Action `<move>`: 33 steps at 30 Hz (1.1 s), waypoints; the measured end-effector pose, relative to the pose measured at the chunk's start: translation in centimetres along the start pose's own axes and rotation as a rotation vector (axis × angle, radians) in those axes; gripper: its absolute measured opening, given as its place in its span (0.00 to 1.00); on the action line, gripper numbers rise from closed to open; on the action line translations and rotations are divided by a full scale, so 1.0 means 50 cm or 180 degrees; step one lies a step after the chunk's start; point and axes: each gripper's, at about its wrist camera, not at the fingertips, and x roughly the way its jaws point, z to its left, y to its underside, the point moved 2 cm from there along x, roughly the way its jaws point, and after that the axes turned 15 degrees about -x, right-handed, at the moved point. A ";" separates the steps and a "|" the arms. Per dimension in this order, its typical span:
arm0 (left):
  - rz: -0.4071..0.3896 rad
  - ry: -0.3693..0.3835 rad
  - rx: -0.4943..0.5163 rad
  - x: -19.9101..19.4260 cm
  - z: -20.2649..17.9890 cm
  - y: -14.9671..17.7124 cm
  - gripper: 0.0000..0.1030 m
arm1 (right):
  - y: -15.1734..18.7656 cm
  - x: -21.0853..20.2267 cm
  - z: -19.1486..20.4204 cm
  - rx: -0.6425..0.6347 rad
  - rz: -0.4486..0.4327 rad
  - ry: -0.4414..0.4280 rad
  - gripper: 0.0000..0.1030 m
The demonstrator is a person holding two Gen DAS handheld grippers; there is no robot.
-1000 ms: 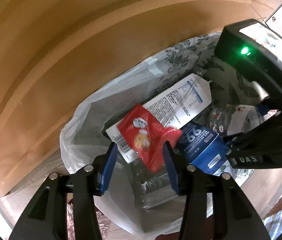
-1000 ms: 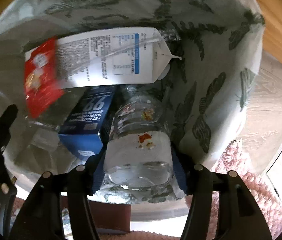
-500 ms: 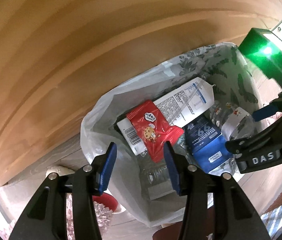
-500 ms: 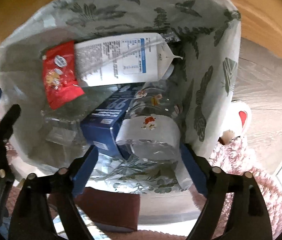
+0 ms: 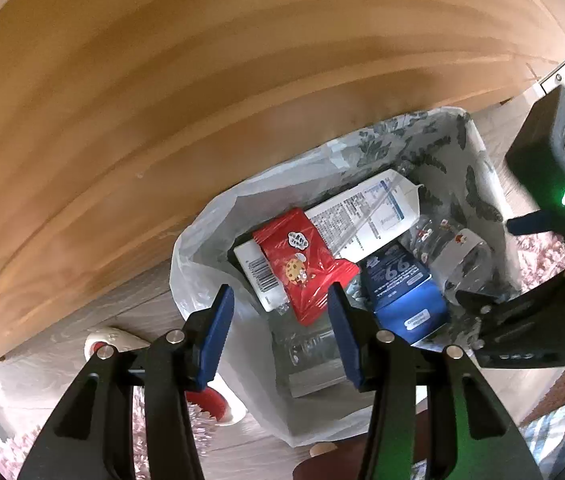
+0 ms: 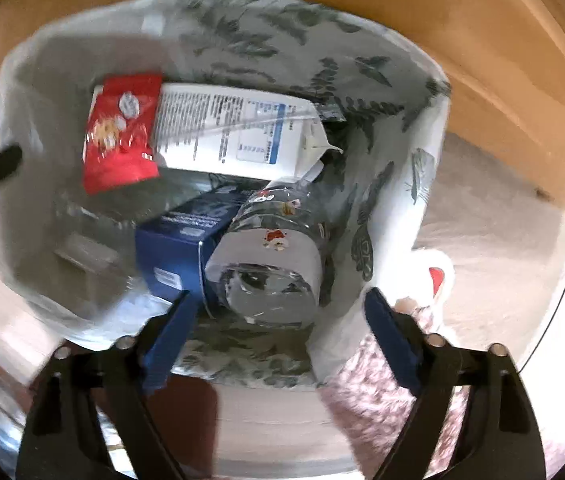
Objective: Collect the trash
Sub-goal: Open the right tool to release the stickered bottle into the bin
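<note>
R gripper point(image 6: 278, 336) has just let go of the clear plastic water bottle with white label point(image 6: 270, 264). A sec ago its blue pads clamped the bottle's base; since then the jaws have been opening and now stand wide, nothing between them. Bottle lies loose in the white leaf-print trash bag point(image 6: 394, 168), at 5 o'clock of the heap, touching the blue cardboard box point(image 6: 178, 240) on its left. L gripper point(image 5: 278, 332) is half-open and empty; red crinkly snack wrapper point(image 5: 302, 264) lies below it on the white printed carton point(image 5: 366, 216), around 10 o'clock in the bag. Both views show more bag and floor than before, so both hands have been lifting away. Judgement: this drop is done, both tools free for the next piece of trash, if any remains.
</note>
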 end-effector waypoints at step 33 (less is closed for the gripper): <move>0.0048 0.0111 -0.0112 -0.005 0.007 -0.001 0.45 | -0.008 0.006 0.017 -0.1014 -0.0322 0.1034 0.21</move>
